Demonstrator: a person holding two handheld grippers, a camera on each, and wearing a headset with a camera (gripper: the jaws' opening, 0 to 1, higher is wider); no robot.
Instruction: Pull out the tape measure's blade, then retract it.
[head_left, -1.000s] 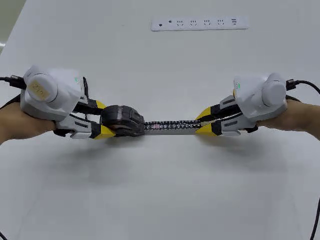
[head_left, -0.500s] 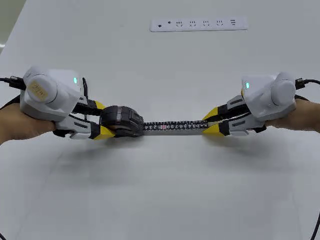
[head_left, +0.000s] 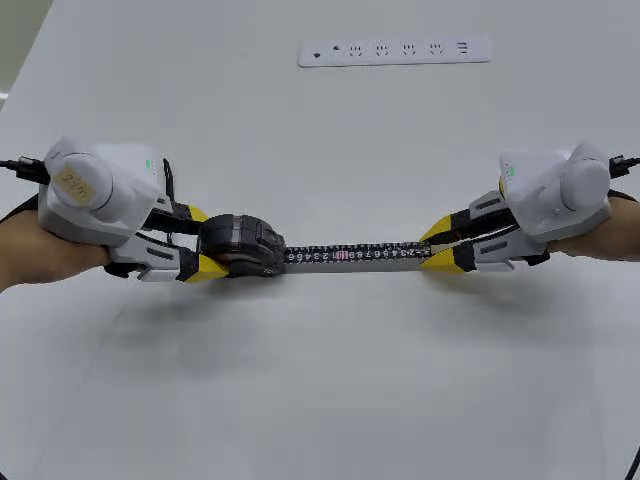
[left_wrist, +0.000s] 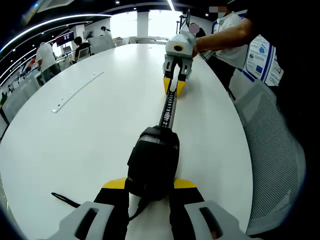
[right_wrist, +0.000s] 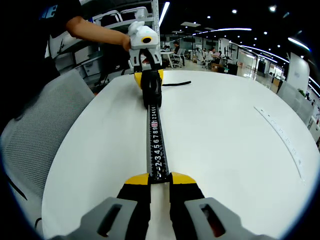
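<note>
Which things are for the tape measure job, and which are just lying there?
For the job: tape measure case, its blade, left gripper holding the case, right gripper holding the blade's end.
Just lying about: power strip, on the white table.

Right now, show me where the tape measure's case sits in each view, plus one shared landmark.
Head view: case left of centre, between yellow jaw tips.
Left gripper view: case lower centre, close up.
Right gripper view: case upper centre, far off.
Shared landmark: the blade running out of the case, in all three views.
</note>
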